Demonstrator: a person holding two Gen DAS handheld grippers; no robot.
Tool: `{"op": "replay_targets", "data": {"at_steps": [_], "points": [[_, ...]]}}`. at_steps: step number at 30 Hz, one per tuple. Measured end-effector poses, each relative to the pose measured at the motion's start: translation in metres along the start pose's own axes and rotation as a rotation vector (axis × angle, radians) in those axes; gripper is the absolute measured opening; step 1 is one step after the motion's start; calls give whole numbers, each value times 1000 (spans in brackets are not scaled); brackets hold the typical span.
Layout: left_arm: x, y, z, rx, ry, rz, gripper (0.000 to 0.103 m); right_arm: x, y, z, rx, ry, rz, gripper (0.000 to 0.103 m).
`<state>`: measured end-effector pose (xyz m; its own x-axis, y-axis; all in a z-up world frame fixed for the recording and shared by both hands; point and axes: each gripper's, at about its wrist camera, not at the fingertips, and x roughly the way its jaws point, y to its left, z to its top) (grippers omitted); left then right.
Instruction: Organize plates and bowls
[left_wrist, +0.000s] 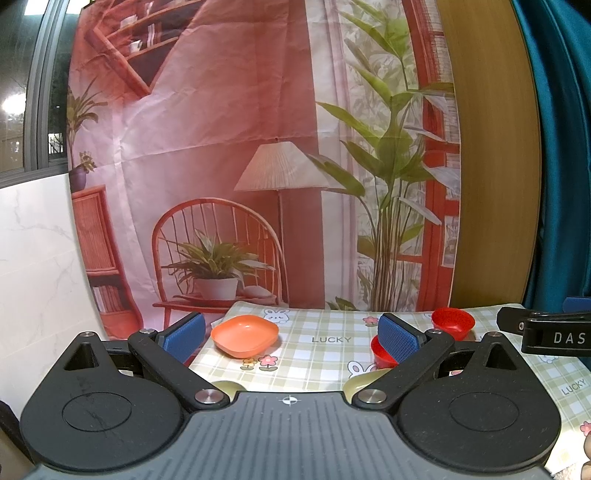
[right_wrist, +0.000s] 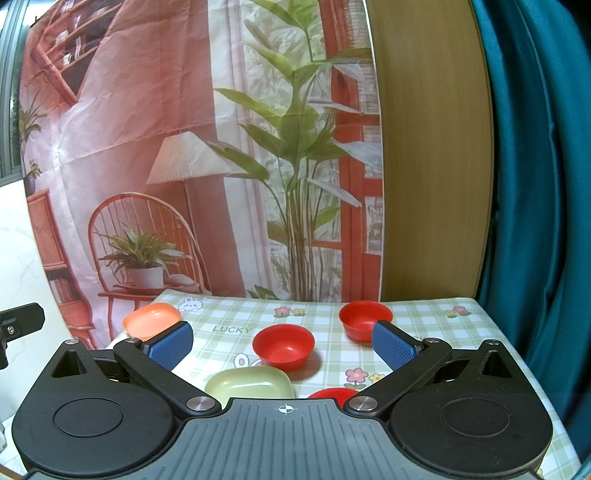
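Note:
An orange squarish plate (left_wrist: 244, 335) (right_wrist: 152, 319) lies at the table's far left corner. A pale green plate (right_wrist: 250, 383) (left_wrist: 360, 380) sits near the front. One red bowl (right_wrist: 283, 347) (left_wrist: 380, 354) stands mid-table, another (right_wrist: 365, 319) (left_wrist: 453, 322) further back right, and a third (right_wrist: 332, 393) peeks out just ahead of the right gripper's body. My left gripper (left_wrist: 291, 336) is open above the table's left part, holding nothing. My right gripper (right_wrist: 282, 349) is open too, with the middle red bowl between its fingers but apart from them.
The table wears a green checked cloth (right_wrist: 413, 317) with bunny and flower prints. A printed backdrop (left_wrist: 229, 147) hangs behind, a wooden panel (right_wrist: 424, 147) and a teal curtain (right_wrist: 535, 184) to the right. The right gripper's black body (left_wrist: 550, 332) shows at the left wrist view's right edge.

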<state>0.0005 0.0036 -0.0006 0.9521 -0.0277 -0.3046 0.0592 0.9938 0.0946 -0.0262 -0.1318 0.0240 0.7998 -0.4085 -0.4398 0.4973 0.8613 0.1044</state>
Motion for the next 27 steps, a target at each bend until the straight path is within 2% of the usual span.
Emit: {"op": "replay_targets", "data": {"at_steps": [18, 25, 27], "points": [[3, 0, 2, -4, 15, -2, 101, 3, -5, 4, 11, 14, -11, 103], [21, 9, 9, 29, -2, 44, 101, 27, -7, 11, 29, 48, 22, 103], [33, 16, 14, 43, 0, 80, 101, 37, -7, 15, 23, 48, 28, 103]]}}
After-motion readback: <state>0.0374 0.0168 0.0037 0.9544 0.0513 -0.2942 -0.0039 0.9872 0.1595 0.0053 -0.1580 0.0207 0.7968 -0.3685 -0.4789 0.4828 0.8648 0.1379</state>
